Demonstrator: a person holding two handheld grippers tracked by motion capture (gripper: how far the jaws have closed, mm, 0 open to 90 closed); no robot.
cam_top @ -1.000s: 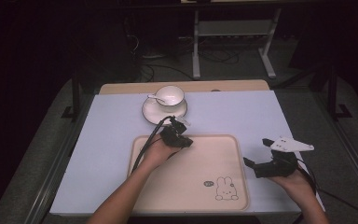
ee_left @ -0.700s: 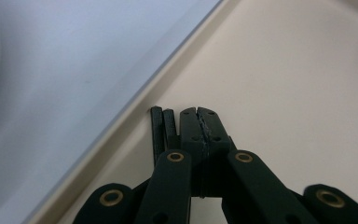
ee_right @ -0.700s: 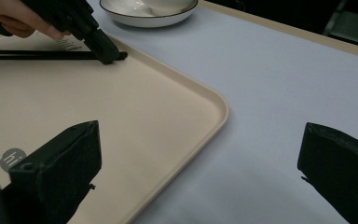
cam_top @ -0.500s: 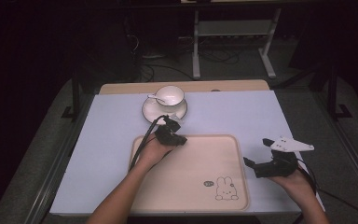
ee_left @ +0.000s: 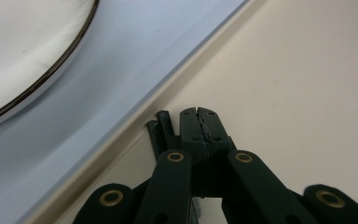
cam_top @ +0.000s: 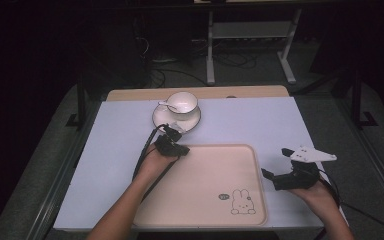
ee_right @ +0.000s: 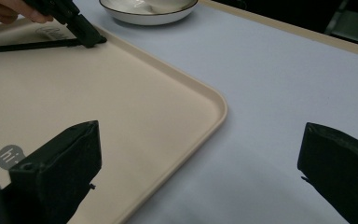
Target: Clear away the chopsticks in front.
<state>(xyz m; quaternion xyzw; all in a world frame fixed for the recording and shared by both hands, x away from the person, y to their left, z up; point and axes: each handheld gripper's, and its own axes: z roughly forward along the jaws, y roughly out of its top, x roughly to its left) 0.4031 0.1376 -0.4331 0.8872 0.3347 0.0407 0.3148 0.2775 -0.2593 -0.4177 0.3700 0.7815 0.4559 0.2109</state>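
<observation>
My left gripper is shut with nothing in it, low over the back left corner of the beige tray. In the left gripper view its closed tips sit just inside the tray's rim, with the saucer beyond. My right gripper stands open at the tray's right edge. The right gripper view shows its jaws wide apart around the tray's rounded corner, touching nothing. The left gripper appears there at the far rim.
A white cup with a spoon rests on a dark-rimmed saucer behind the tray. A rabbit drawing marks the tray's near right corner. A pale blue mat covers the table.
My left gripper has slid to the left along the tray's back edge, staying shut. The right gripper has kept still.
</observation>
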